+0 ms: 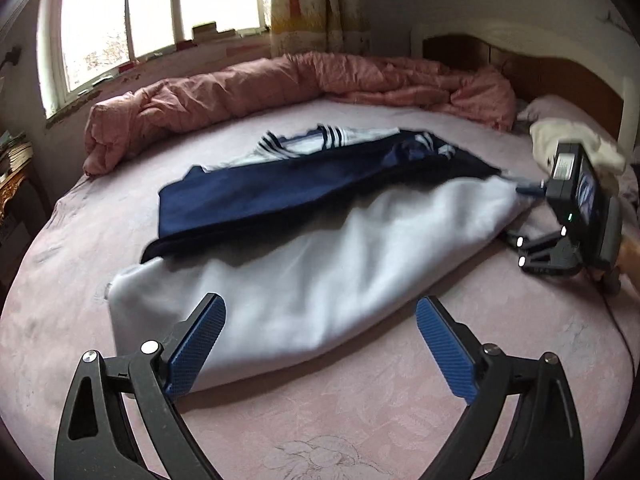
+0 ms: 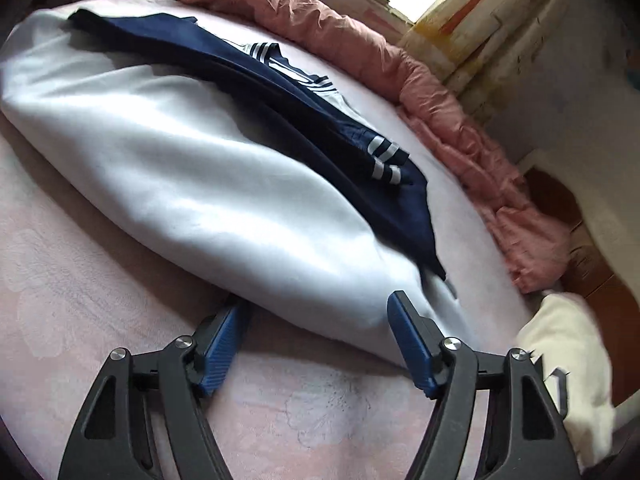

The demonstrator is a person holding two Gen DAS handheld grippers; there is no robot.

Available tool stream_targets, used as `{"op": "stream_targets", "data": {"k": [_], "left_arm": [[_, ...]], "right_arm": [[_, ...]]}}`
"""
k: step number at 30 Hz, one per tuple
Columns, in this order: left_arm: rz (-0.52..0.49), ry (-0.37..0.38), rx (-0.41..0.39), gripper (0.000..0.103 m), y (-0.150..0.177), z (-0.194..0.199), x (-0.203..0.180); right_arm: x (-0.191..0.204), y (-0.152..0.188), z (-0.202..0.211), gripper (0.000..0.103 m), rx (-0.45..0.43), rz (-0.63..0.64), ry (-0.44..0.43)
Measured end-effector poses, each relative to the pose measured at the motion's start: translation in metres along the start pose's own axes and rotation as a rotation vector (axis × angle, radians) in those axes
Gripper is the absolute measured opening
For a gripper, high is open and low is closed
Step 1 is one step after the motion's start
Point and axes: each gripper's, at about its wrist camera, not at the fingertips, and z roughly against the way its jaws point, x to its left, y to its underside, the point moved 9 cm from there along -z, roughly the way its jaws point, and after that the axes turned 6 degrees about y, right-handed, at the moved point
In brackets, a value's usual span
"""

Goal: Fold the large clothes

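A white and navy garment (image 1: 304, 216) lies spread across the middle of the bed (image 1: 360, 412), on its pale pink floral sheet. Its white body faces the near edge of the bed, and a navy panel with white stripes is folded over the side toward the window (image 1: 156, 12).

The left gripper (image 1: 320, 344) hovers at the near edge of the garment with its jaws wide apart; its left blue pad (image 1: 196, 344) overlaps the white hem, though whether it touches the cloth cannot be told. The right gripper (image 2: 316, 344) sits low at the garment's other end, jaws also apart, with the white fabric bulging between them and one pad partly tucked under the edge.

A rumpled pink quilt (image 1: 280, 84) runs along the far edge of the bed below the window. A cream cloth (image 2: 568, 364) lies near the headboard (image 1: 560, 76) corner.
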Motion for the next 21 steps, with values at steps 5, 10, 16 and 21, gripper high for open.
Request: {"op": "stream_targets", "data": {"k": [5,10,16,21], "left_arm": [[-0.047,-0.174,0.213,0.099,0.028,-0.069,-0.009],[0.027,-0.302,0.165,0.1,0.022,-0.068,0.016],[0.093,-0.44,0.158,0.099,0.026,-0.065,0.046],[0.222,-0.497,0.176,0.099,0.036,-0.064,0.078]], "right_arm": [[0.001,0.001,-0.008,0.072,-0.017,-0.012,0.038],[-0.001,-0.005,-0.012,0.073,-0.038,-0.008,0.07],[-0.011,-0.009,-0.027,0.066,-0.015,-0.03,0.11],[-0.009,-0.011,-0.032,0.047,-0.009,0.016,0.161]]}}
